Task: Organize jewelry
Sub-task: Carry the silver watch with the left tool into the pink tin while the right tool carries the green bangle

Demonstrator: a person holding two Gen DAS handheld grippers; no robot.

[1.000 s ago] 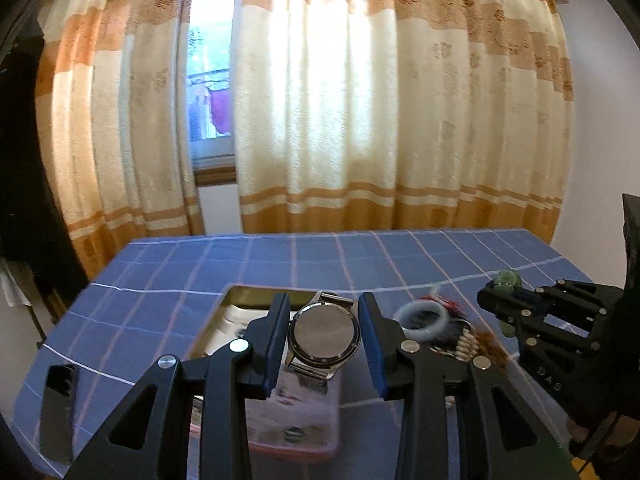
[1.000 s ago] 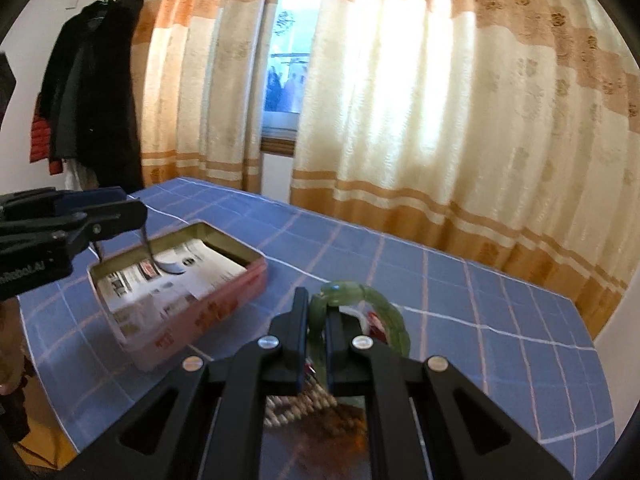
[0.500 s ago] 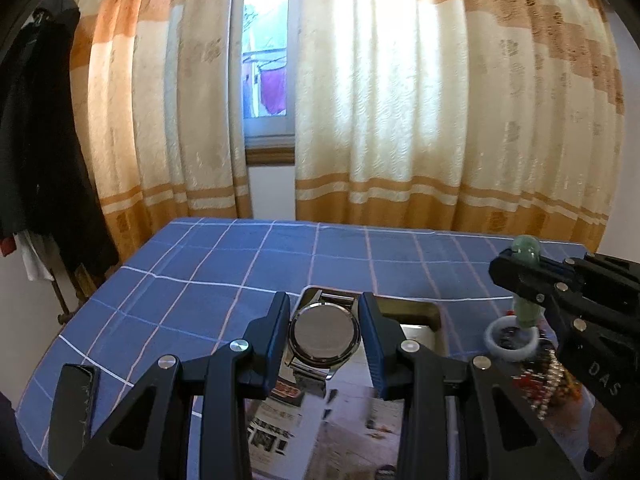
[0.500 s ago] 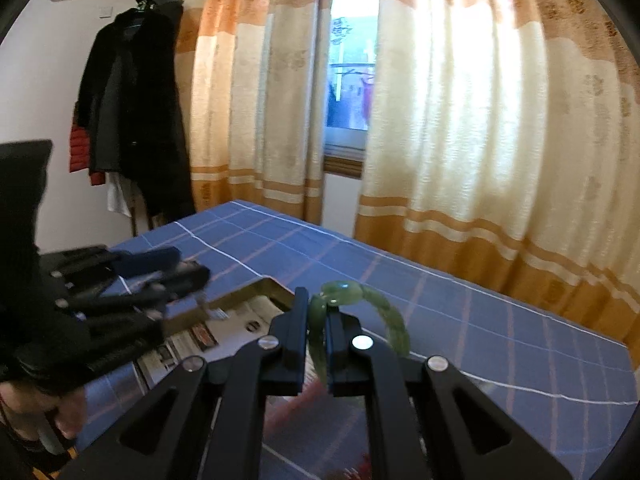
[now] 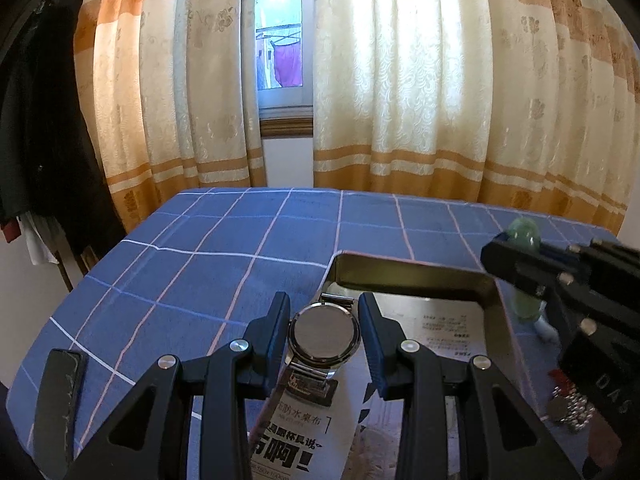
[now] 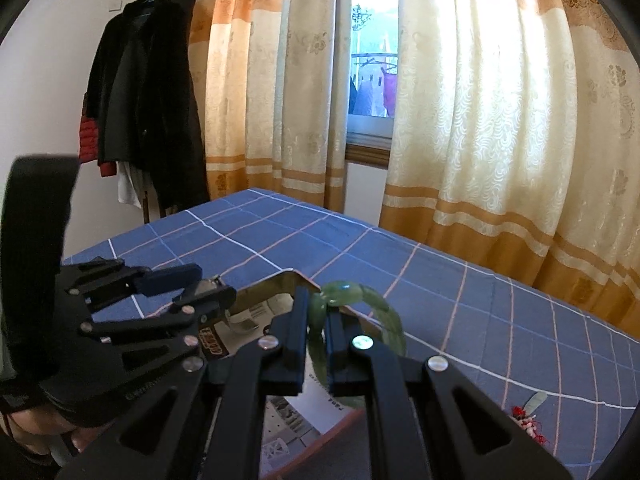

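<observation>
My left gripper is shut on a silver wristwatch, held face-up above the near left part of the metal tin, which is lined with printed paper. My right gripper is shut on a green jade bangle and holds it over the tin. The right gripper shows at the right of the left wrist view with the bangle above the tin's right wall. The left gripper shows at the left of the right wrist view.
A blue checked cloth covers the table. A dark phone lies near the left front edge. Beaded jewelry lies right of the tin, and a red-tasselled piece lies on the cloth. Curtains and a hanging coat stand behind.
Both grippers have moved left over the tin, the left with the watch and the right lifting the bangle from the jewelry pile. Both stay shut.
</observation>
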